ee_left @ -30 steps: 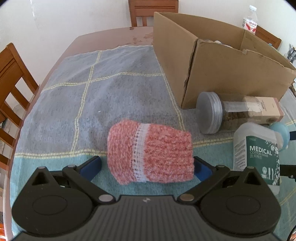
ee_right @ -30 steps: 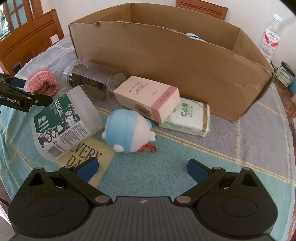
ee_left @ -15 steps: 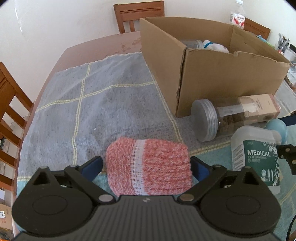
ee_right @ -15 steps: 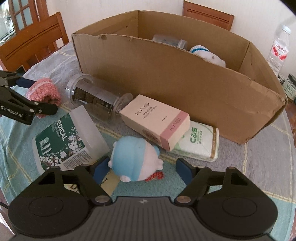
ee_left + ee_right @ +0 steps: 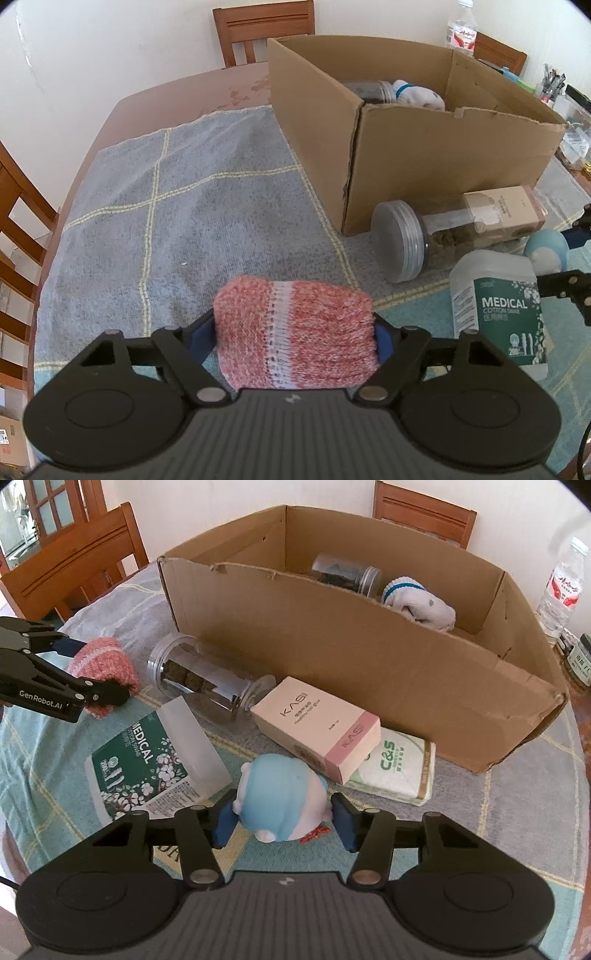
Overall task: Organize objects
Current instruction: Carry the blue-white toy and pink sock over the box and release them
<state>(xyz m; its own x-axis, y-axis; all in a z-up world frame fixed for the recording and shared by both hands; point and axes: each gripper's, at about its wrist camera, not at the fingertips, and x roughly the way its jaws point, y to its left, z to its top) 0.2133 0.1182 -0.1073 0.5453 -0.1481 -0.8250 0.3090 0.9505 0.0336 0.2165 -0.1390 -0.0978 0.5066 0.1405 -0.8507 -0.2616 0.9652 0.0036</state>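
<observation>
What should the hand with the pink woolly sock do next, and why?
Probably lift it toward the cardboard box. The left gripper looks shut on the pink sock, both pads pressing its sides, and the box stands open ahead to the right, with a white sock already inside.

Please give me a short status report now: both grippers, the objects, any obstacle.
Left gripper shut on pink knitted sock. Right gripper open around blue plush toy. Cardboard box open ahead, jar lying before it.

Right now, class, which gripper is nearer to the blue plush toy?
Right. The right gripper has its fingers on either side of the blue plush toy. The left gripper is off to the toy's left, closed on the pink knitted sock.
</observation>
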